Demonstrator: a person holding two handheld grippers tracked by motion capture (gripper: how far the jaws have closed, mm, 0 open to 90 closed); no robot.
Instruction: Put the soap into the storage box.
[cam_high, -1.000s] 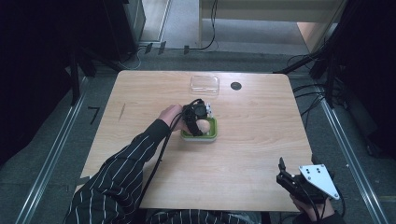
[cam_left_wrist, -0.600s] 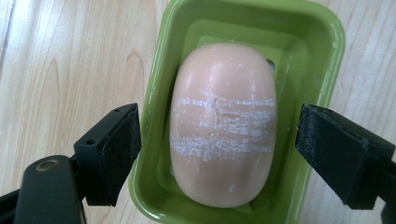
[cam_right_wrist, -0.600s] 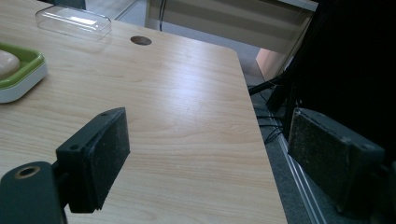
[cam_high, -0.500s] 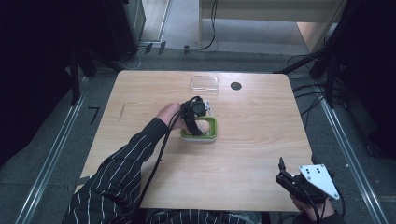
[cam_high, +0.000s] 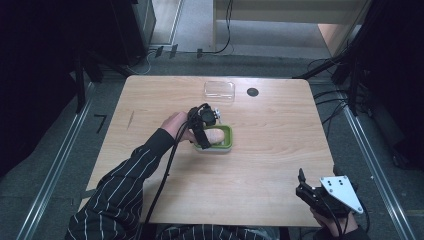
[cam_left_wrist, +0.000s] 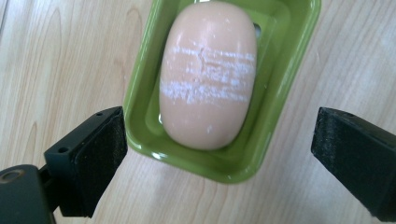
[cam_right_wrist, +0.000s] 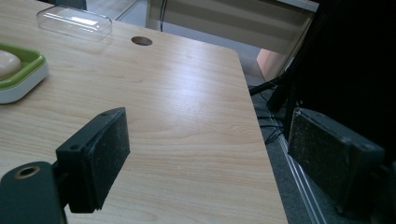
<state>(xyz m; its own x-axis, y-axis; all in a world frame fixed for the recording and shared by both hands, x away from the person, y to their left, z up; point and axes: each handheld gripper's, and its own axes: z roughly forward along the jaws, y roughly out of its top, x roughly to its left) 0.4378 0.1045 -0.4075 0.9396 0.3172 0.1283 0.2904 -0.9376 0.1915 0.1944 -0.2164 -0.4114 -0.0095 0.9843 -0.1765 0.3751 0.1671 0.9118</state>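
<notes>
- Left gripper (cam_high: 212, 131): jaws just opened, lifted clear of soap (cam_left_wrist: 208, 74) in green dish (cam_left_wrist: 140, 93).
- Right gripper (cam_right_wrist: 210, 158): jaws apart, empty.
- Risk: a low jaw nudges the dish.

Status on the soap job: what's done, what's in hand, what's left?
Done: the soap bar lies in the green dish. In hand: the left gripper sits over the dish; its jaws have just been opening, wide apart and off the soap. The right gripper waits open at the table's near corner. Probably left: the clear lid lies apart by the far edge.
</notes>
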